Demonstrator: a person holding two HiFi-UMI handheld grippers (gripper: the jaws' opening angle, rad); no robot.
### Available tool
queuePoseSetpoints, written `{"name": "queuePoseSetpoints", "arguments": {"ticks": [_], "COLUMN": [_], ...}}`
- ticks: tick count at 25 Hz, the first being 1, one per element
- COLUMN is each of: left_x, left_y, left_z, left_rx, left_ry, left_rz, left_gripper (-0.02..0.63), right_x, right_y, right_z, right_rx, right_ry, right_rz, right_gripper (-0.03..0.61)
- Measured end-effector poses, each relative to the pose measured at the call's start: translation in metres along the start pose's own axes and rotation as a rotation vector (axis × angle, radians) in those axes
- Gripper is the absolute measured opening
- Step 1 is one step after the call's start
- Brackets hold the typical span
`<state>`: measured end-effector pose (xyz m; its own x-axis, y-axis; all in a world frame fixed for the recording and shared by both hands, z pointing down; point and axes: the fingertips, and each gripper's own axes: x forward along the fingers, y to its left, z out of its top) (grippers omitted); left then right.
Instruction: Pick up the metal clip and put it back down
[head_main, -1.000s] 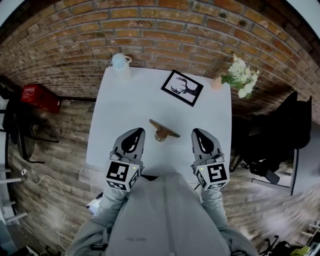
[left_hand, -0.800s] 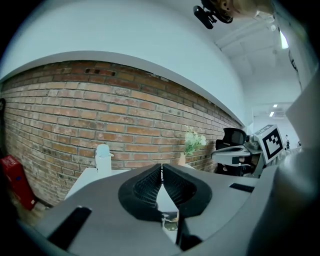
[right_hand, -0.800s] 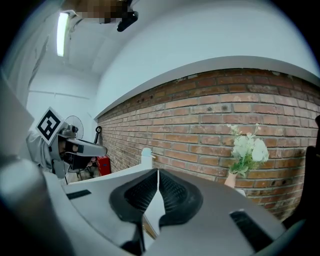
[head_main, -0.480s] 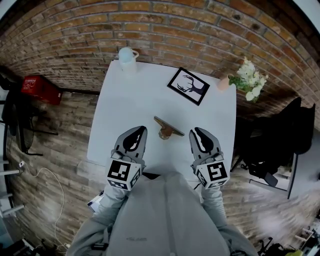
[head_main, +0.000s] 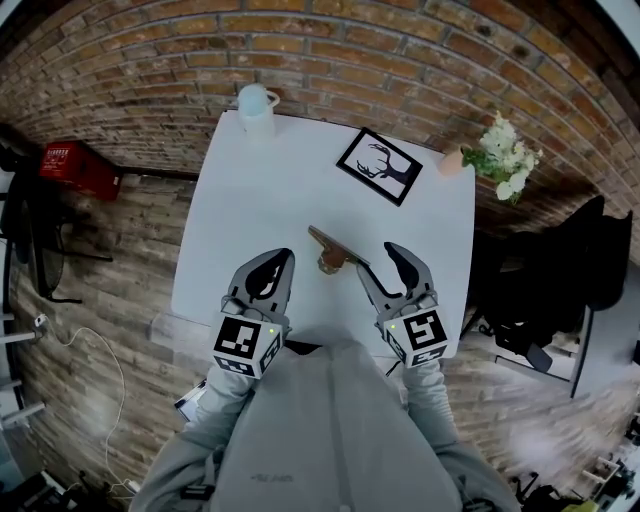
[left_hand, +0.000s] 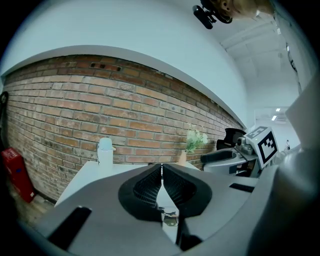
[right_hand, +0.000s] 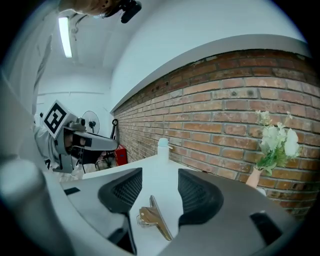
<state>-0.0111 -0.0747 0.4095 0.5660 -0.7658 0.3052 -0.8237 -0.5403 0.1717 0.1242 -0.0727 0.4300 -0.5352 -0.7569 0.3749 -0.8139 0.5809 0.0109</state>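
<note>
The metal clip (head_main: 334, 249), a bronze-coloured bulldog clip with a long bar, lies on the white table (head_main: 260, 200) between my two grippers. My right gripper (head_main: 375, 258) is just right of it, and its jaws are opening and stand wide apart. In the right gripper view the clip (right_hand: 152, 220) lies on the table in the gap below the right gripper (right_hand: 159, 180), with neither pad touching it. My left gripper (head_main: 283, 260) rests left of the clip, shut with nothing in it. The left gripper (left_hand: 161, 167) shows its pads pressed together.
At the table's far edge stand a white bottle (head_main: 255, 103), a framed deer picture (head_main: 379, 166) and a vase of white flowers (head_main: 500, 155). A red box (head_main: 75, 170) sits on the floor at the left. A black chair (head_main: 560, 270) stands at the right.
The right gripper's jaws have gone from shut to wide apart, and it has shifted left, closer to the clip. The left gripper and the clip have stayed put.
</note>
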Motion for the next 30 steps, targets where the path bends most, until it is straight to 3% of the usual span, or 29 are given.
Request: {"name": "queuePoseSetpoints", "arguments": {"ticks": [17,30], "left_x": [0.013,0.022], "left_y": [0.008,0.02], "left_z": [-0.026,-0.054], "left_rx": [-0.037,-0.067], "left_ry": [0.057,0.11], "left_rz": [-0.021,-0.021], "left_gripper": [0.032,0.032], "right_x": [0.068,0.104], "right_y": [0.04,0.046], "right_z": [-0.077,-0.148], "right_rx": [-0.153,-0.208], "right_ry": [0.248,0.415], "right_rz": [0.15,0.184], "right_gripper": [0.261,0.265]}}
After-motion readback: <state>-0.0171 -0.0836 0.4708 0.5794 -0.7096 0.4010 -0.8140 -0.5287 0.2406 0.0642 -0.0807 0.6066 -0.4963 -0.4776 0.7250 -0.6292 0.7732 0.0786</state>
